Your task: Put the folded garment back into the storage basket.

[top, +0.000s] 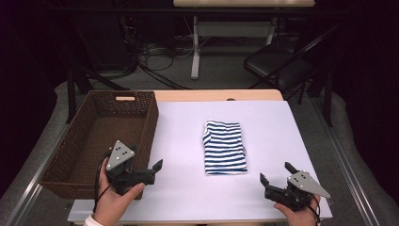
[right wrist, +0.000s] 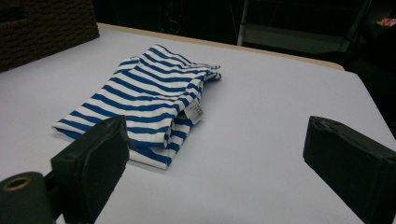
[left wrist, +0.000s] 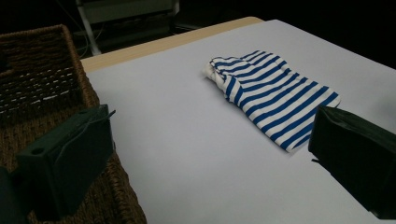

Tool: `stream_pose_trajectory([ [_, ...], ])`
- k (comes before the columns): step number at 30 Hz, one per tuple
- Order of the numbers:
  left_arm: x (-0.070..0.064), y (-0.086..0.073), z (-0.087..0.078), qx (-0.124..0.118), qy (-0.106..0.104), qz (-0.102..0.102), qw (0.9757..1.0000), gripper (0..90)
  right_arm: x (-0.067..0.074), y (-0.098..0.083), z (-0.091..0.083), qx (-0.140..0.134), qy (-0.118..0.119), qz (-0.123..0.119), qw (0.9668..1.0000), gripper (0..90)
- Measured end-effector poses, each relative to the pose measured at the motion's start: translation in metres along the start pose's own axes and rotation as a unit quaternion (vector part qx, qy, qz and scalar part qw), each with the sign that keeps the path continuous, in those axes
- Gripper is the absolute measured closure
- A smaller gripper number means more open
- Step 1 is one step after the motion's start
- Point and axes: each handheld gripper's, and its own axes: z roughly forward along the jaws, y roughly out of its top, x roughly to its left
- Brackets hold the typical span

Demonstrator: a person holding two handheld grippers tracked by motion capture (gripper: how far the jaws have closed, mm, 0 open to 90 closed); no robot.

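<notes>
A folded blue-and-white striped cloth (top: 224, 147) lies flat in the middle of the white table top (top: 268, 122). My left gripper (top: 147, 159) hovers at the near left, open, by the near right corner of a brown wicker basket (top: 151, 123). In the left gripper view its jaws stand wide apart around bare table (left wrist: 210, 140), with the cloth (left wrist: 275, 98) ahead to the right and the basket (left wrist: 46, 79) at the left. My right gripper (top: 275, 172) is open at the near right. Its own view (right wrist: 215, 135) shows the cloth (right wrist: 140, 98) just beyond its left jaw, a small white label (right wrist: 194, 112) on the folded edge.
The basket has nothing in it and takes up the table's left side. Bare white surface surrounds the cloth on all sides. Beyond the table's far edge stand a black folding chair (top: 277, 66), a desk leg (top: 195, 52) and floor cables (top: 155, 56).
</notes>
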Motion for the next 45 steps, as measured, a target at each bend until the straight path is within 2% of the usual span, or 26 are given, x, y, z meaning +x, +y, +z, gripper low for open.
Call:
stream_pose_trajectory([
  [5,0.004,-0.002,0.003,0.005,0.001,-0.008,1.0000,0.1,-0.002,-0.005,0.007,0.021,0.000,0.005,0.9998,8.0],
  [13,0.007,-0.003,0.001,0.010,-0.010,-0.043,0.9990,0.2,-0.005,-0.006,0.011,0.045,-0.008,0.005,0.9990,13.9],
  [16,0.008,-0.002,-0.001,0.012,-0.007,-0.045,0.9989,0.2,-0.006,-0.006,0.013,0.056,-0.011,0.011,0.9983,14.2],
  [20,0.008,-0.001,-0.002,0.021,-0.006,-0.048,0.9986,0.3,-0.006,-0.005,0.017,0.085,-0.005,0.031,0.9959,14.3],
  [25,0.011,0.001,-0.003,0.033,-0.001,-0.052,0.9981,0.2,-0.005,0.002,0.022,0.113,-0.005,0.024,0.9933,14.3],
  [26,0.012,0.002,-0.003,0.034,-0.002,-0.055,0.9979,0.2,-0.007,0.005,0.024,0.120,-0.001,0.031,0.9923,14.3],
  [32,0.021,0.011,-0.002,0.038,0.006,-0.062,0.9973,0.2,-0.012,0.012,0.030,0.135,0.005,0.045,0.9898,14.4],
  [39,0.024,0.019,0.012,0.063,-0.011,-0.073,0.9953,0.2,-0.015,0.022,0.038,0.156,0.014,0.037,0.9869,14.6],
  [42,0.024,0.024,0.019,0.072,-0.023,-0.076,0.9942,0.2,-0.014,0.029,0.043,0.172,0.026,0.036,0.9841,14.6],
  [45,0.023,0.028,0.026,0.080,-0.027,-0.075,0.9936,0.2,-0.013,0.032,0.045,0.182,0.031,0.034,0.9822,14.6],
])
